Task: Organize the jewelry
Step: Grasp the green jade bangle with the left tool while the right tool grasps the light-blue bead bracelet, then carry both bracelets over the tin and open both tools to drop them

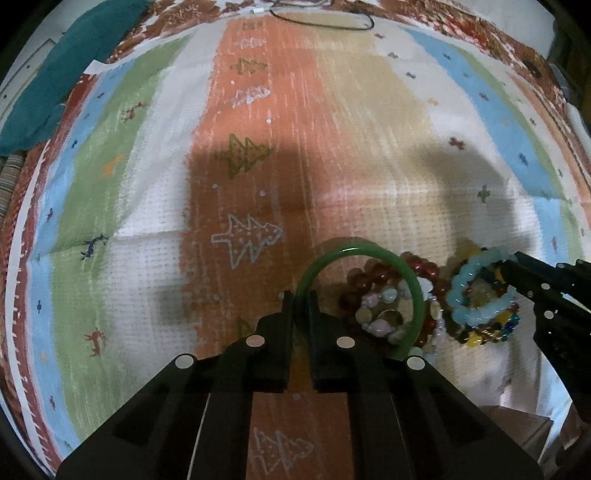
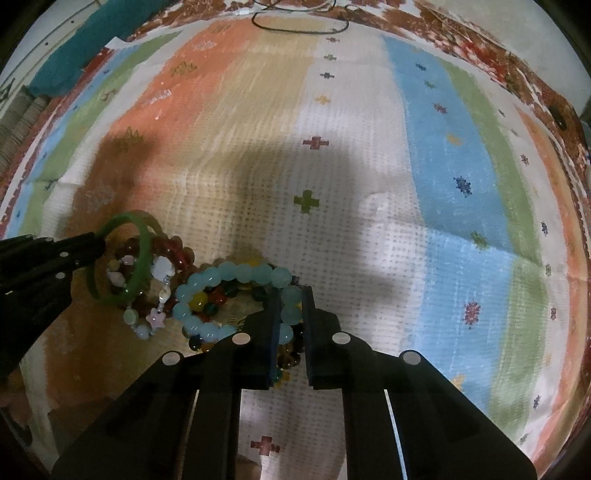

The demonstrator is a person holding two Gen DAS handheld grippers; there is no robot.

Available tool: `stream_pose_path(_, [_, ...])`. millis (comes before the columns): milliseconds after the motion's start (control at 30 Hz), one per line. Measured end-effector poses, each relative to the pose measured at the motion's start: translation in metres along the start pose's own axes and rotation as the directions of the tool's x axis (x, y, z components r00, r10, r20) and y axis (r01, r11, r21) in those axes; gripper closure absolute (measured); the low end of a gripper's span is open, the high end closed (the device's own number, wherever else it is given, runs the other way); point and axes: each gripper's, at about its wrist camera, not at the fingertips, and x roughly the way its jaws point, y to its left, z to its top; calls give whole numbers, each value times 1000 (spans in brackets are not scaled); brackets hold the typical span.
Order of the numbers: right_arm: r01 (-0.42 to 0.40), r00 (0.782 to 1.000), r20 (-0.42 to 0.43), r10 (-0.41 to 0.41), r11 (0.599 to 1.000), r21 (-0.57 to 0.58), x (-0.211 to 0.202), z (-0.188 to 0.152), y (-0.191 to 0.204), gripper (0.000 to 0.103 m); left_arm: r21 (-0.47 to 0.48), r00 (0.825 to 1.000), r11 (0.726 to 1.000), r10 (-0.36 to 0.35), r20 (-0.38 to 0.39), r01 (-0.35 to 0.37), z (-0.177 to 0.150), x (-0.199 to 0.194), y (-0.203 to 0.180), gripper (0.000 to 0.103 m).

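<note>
My left gripper (image 1: 301,301) is shut on a green bangle (image 1: 416,291), gripping its left rim and holding it tilted over a heap of bead bracelets (image 1: 376,306). It also shows in the right wrist view, where the green bangle (image 2: 142,254) sits at the left. My right gripper (image 2: 290,295) is shut on a pale blue bead bracelet (image 2: 236,273), which lies over dark and yellow multicoloured beads (image 2: 210,299). In the left wrist view the pale blue bracelet (image 1: 465,314) is at the right with the right gripper's fingers (image 1: 524,273) on it.
A striped, patterned cloth (image 2: 332,184) covers the surface. A black cable (image 1: 321,20) lies at the far edge. A teal cloth (image 1: 55,74) sits at the far left. A pink star and shell bead strand (image 2: 157,314) lies between the two heaps.
</note>
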Motion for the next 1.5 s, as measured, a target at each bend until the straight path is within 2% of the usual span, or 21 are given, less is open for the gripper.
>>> stream_pose_path(300, [-45, 995, 91, 43, 999, 13, -38, -2, -6, 91, -15, 998, 1000, -15, 54, 15, -11, -33, -2, 97])
stream_pose_path(800, [-59, 981, 188, 54, 998, 19, -78, -21, -4, 91, -33, 992, 999, -30, 121, 35, -23, -75, -9, 97])
stream_pose_path(1233, [-41, 956, 290, 40, 999, -2, -124, -45, 5, 91, -14, 968, 996, -87, 237, 93, -51, -131, -24, 97])
stream_pose_path(1500, [-36, 942, 333, 41, 999, -20, -144, -61, 11, 91, -4, 960, 995, -90, 266, 95, -68, -145, -28, 97])
